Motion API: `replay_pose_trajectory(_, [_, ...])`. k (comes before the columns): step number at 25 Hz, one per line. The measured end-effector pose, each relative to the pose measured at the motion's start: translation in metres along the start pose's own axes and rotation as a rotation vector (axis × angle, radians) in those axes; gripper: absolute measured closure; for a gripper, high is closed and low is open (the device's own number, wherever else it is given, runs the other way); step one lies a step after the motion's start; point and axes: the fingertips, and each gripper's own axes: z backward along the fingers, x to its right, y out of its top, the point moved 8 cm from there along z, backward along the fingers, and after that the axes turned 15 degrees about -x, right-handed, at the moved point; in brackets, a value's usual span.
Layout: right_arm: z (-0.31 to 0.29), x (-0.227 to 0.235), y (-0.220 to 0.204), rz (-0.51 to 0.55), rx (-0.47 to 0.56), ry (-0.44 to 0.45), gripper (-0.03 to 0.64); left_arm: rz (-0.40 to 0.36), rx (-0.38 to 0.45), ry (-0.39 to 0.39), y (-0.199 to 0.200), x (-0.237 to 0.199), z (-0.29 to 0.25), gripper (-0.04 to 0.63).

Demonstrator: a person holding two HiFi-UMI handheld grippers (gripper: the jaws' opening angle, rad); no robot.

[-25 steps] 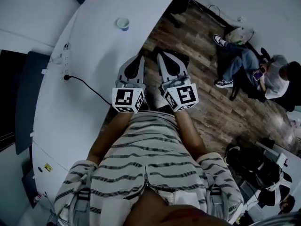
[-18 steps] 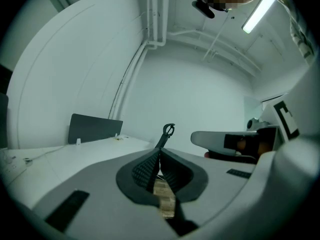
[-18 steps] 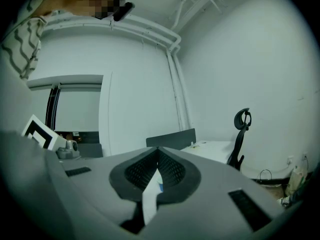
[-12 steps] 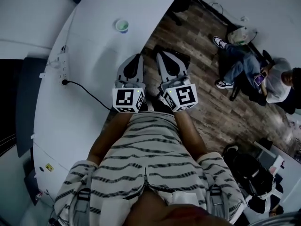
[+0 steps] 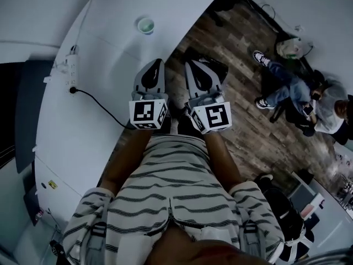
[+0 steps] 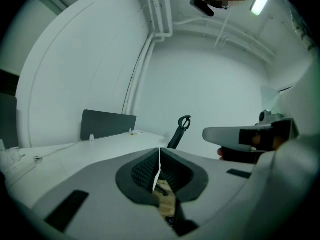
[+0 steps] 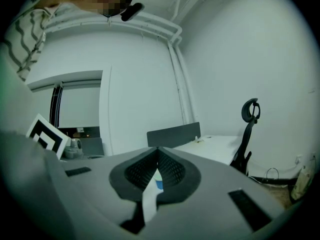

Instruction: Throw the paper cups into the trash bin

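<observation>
A small paper cup (image 5: 145, 25) with a blue band stands upright on the white curved table (image 5: 110, 54), far ahead of both grippers. My left gripper (image 5: 155, 65) is over the table's edge, jaws shut and empty (image 6: 160, 151). My right gripper (image 5: 194, 66) is beside it over the wooden floor, also shut with nothing held (image 7: 158, 151). In the right gripper view a slice of the cup (image 7: 158, 185) shows through the slit below the closed tips. A dark object (image 5: 216, 70) lies on the floor under the right gripper; I cannot tell what it is.
A power strip (image 5: 70, 68) and its black cable (image 5: 102, 102) lie on the table to the left. A seated person (image 5: 300, 101) is at the far right on the wooden floor (image 5: 242, 126). Bags (image 5: 284, 208) sit lower right. An office chair (image 7: 248, 134) stands by the desk.
Both grippers have edged forward side by side, still shut. The cup stays where it was on the table.
</observation>
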Motion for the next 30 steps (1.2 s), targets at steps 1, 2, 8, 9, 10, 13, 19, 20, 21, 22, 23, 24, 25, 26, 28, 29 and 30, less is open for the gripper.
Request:
replay_pose_trajectory(1, [-0.002, 0.001, -0.001, 0.003, -0.004, 0.0, 0.601, 0.004, -0.003, 0.009, -0.001, -0.003, -0.003, 0.569])
replay_pose_trajectory(2, [-0.003, 0.002, -0.002, 0.005, -0.008, 0.0, 0.601, 0.007, -0.006, 0.017, -0.003, -0.006, -0.006, 0.569])
replay_pose_trajectory(8, [-0.008, 0.01, -0.013, -0.005, -0.033, -0.017, 0.601, 0.019, -0.02, 0.053, -0.012, -0.017, -0.023, 0.569])
replay_pose_trajectory(9, [-0.009, 0.011, -0.015, -0.011, -0.038, -0.017, 0.602, 0.023, -0.025, 0.058, -0.013, -0.018, -0.026, 0.569])
replay_pose_trajectory(10, [-0.01, 0.012, -0.017, -0.014, -0.043, -0.018, 0.601, 0.025, -0.029, 0.061, -0.014, -0.019, -0.03, 0.569])
replay_pose_trajectory(13, [-0.016, 0.015, -0.021, -0.014, -0.049, -0.018, 0.601, 0.026, -0.03, 0.073, -0.017, -0.026, -0.042, 0.569])
replay_pose_trajectory(19, [-0.024, 0.02, -0.034, -0.028, -0.074, -0.005, 0.601, 0.042, -0.071, 0.114, -0.033, -0.042, -0.066, 0.568])
replay_pose_trajectory(20, [-0.026, 0.022, -0.035, -0.024, -0.076, -0.006, 0.602, 0.046, -0.075, 0.122, -0.035, -0.045, -0.072, 0.568])
replay_pose_trajectory(21, [-0.028, 0.024, -0.037, -0.023, -0.08, -0.006, 0.602, 0.051, -0.081, 0.131, -0.038, -0.048, -0.078, 0.568])
replay_pose_trajectory(22, [-0.029, 0.024, -0.039, -0.027, -0.087, -0.005, 0.601, 0.054, -0.089, 0.141, -0.042, -0.051, -0.081, 0.568])
replay_pose_trajectory(23, [-0.03, 0.024, -0.042, -0.033, -0.095, -0.003, 0.602, 0.057, -0.1, 0.149, -0.046, -0.055, -0.083, 0.565])
replay_pose_trajectory(24, [-0.031, 0.023, -0.045, -0.04, -0.102, -0.001, 0.602, 0.06, -0.11, 0.156, -0.05, -0.058, -0.086, 0.552])
replay_pose_trajectory(25, [-0.033, 0.022, -0.047, -0.045, -0.107, 0.0, 0.603, 0.062, -0.118, 0.159, -0.053, -0.061, -0.089, 0.526])
replay_pose_trajectory(26, [-0.035, 0.023, -0.05, -0.046, -0.109, 0.0, 0.603, 0.062, -0.121, 0.162, -0.056, -0.065, -0.094, 0.503])
replay_pose_trajectory(28, [-0.04, 0.025, -0.054, -0.044, -0.115, -0.001, 0.603, 0.059, -0.122, 0.172, -0.06, -0.071, -0.104, 0.486])
replay_pose_trajectory(29, [-0.043, 0.025, -0.057, -0.044, -0.119, -0.002, 0.602, 0.057, -0.123, 0.177, -0.062, -0.074, -0.108, 0.473])
replay_pose_trajectory(30, [-0.044, 0.026, -0.059, -0.045, -0.123, -0.002, 0.601, 0.056, -0.126, 0.183, -0.065, -0.077, -0.113, 0.458])
